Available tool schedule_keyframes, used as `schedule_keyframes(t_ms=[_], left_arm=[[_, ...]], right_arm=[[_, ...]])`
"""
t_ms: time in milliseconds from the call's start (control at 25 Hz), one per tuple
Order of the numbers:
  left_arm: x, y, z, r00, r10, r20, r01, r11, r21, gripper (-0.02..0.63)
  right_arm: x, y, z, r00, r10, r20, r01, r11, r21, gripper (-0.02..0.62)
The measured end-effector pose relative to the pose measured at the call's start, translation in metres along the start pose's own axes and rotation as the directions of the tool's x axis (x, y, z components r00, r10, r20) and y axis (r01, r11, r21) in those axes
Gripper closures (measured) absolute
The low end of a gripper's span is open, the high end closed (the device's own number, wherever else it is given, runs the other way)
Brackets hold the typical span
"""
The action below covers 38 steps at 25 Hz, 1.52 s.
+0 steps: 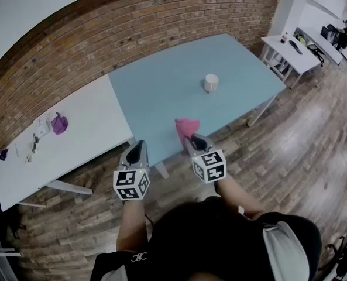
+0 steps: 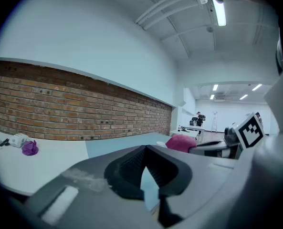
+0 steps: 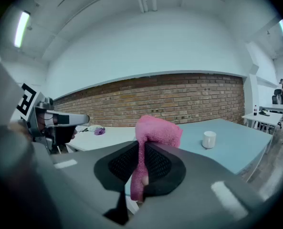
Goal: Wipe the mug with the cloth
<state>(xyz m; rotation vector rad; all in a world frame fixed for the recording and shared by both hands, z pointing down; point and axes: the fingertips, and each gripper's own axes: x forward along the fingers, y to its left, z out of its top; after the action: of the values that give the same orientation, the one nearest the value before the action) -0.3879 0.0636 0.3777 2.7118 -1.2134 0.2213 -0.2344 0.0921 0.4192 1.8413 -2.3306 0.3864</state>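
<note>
We are clamping the cloth (image 1: 186, 126) in our right gripper (image 1: 192, 139), well short of the mug (image 1: 211, 82) standing on the table (image 1: 155, 92). Our left gripper (image 1: 137, 147) is hovering closed and empty, farther left of the mug.

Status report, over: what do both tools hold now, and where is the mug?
Right tool shut on pink cloth. Left tool shut, empty. Mug upright on blue table, ahead of both tools, untouched. Nothing stands between cloth and mug.
</note>
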Motion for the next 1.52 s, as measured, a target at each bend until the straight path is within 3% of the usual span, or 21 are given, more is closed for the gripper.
schedule_keyframes(t_ms=[200,480,680,840,1160,1520], left_arm=[[-0.011,0.009,-0.001,1.0,-0.002,0.007,0.002,1.0,-0.002,0.603],[-0.03,0.032,-0.006,1.0,-0.016,0.012,0.017,0.999,-0.031,0.603],[-0.038,0.046,-0.007,0.998,-0.066,0.012,0.067,0.997,-0.047,0.603],[-0.035,0.039,-0.019,0.988,-0.153,-0.016,0.152,0.987,-0.055,0.603],[-0.009,0.004,-0.027,0.966,-0.259,-0.024,0.257,0.965,-0.047,0.603],[0.061,-0.02,-0.026,0.976,-0.216,-0.04,0.215,0.976,-0.022,0.603]], right_arm=[[0.001,0.009,0.005,0.999,-0.016,0.036,0.014,0.998,0.053,0.558],[0.007,0.045,0.008,0.999,-0.021,0.025,0.021,1.0,-0.004,0.558],[0.011,0.068,0.007,0.998,-0.069,0.002,0.069,0.996,-0.053,0.557],[-0.002,0.073,-0.001,0.992,-0.123,-0.012,0.122,0.99,-0.068,0.557],[-0.03,0.027,-0.004,0.968,-0.25,-0.003,0.249,0.967,-0.06,0.557],[-0.013,-0.067,0.001,0.966,-0.256,0.022,0.257,0.965,-0.046,0.557]])
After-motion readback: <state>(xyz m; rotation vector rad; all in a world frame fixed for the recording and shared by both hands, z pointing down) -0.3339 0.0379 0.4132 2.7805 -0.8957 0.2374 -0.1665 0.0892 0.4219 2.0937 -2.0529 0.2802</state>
